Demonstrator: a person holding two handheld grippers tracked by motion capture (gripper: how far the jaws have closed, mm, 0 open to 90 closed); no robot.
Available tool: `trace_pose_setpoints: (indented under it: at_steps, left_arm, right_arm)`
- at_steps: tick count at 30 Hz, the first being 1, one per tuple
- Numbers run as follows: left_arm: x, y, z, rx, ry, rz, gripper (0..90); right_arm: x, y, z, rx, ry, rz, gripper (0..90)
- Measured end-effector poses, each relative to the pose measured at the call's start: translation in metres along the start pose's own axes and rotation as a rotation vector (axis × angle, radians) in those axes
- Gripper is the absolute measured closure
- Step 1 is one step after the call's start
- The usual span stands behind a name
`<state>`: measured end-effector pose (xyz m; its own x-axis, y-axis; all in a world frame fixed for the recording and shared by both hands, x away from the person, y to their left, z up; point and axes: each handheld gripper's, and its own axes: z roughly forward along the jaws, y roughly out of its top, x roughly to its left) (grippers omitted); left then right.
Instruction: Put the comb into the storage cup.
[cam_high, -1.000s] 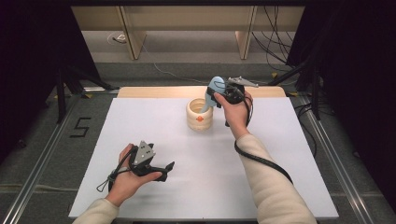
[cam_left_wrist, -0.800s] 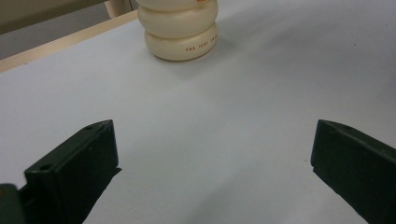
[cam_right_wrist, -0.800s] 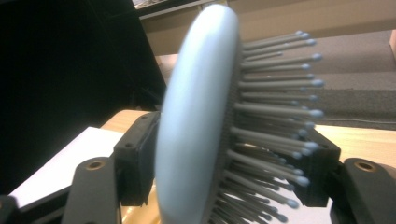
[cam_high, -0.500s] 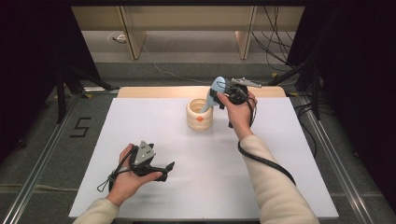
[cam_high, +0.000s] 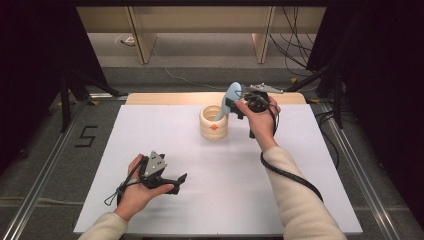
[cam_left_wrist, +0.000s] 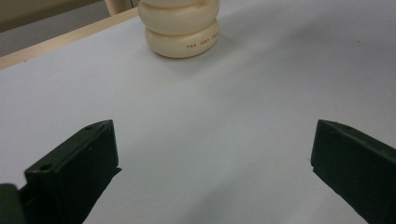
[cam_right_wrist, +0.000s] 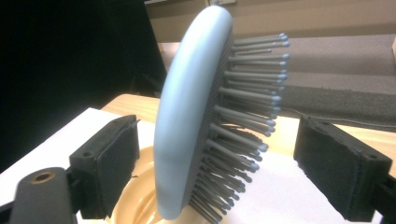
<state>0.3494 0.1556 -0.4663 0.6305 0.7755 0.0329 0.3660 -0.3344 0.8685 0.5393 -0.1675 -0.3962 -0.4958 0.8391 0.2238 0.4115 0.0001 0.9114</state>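
A light-blue hairbrush (cam_high: 233, 96) (cam_right_wrist: 187, 121) stands tilted with its handle down in a cream ribbed holder (cam_high: 214, 122) (cam_left_wrist: 181, 25) (cam_right_wrist: 135, 205) at the back middle of the white tabletop. My right gripper (cam_high: 231, 106) (cam_right_wrist: 215, 172) is around the brush head. Its jaws have just been opening, and there is a gap on each side between the pads and the brush. Near the table's front left, my left gripper (cam_high: 176, 181) (cam_left_wrist: 212, 158) rests in the hand, open and holding nothing, pointing toward the holder.
The white tabletop (cam_high: 300, 200) has a wooden strip (cam_high: 165, 98) along its back edge. Beyond it are a grey floor, wooden posts and cables. Metal rails run along both sides of the table, and a "5" mark (cam_high: 86, 136) is on the floor at the left.
The right gripper's jaws have spread apart from the brush head, which stays standing in the holder. The left hand and its gripper have not moved.
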Motion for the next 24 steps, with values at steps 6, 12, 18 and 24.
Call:
trace_pose_setpoints:
  at_steps: [6,12,18,24]
  left_arm:
    - [0.001,0.000,0.000,-0.001,0.001,-0.005,0.3]
    - [0.001,-0.001,0.001,0.001,-0.004,-0.014,0.3]
    - [0.004,-0.001,0.001,-0.001,0.005,-0.023,0.3]
    - [0.004,-0.001,0.001,-0.005,0.007,-0.027,0.3]
  right_arm:
    - [-0.002,0.000,-0.006,0.017,0.021,-0.016,10.3]
    - [0.000,0.001,-0.012,0.031,0.042,-0.032,6.4]
    - [0.000,0.000,-0.020,0.049,0.069,-0.071,0.6]
    - [0.000,-0.004,-0.028,0.057,0.072,-0.091,0.6]
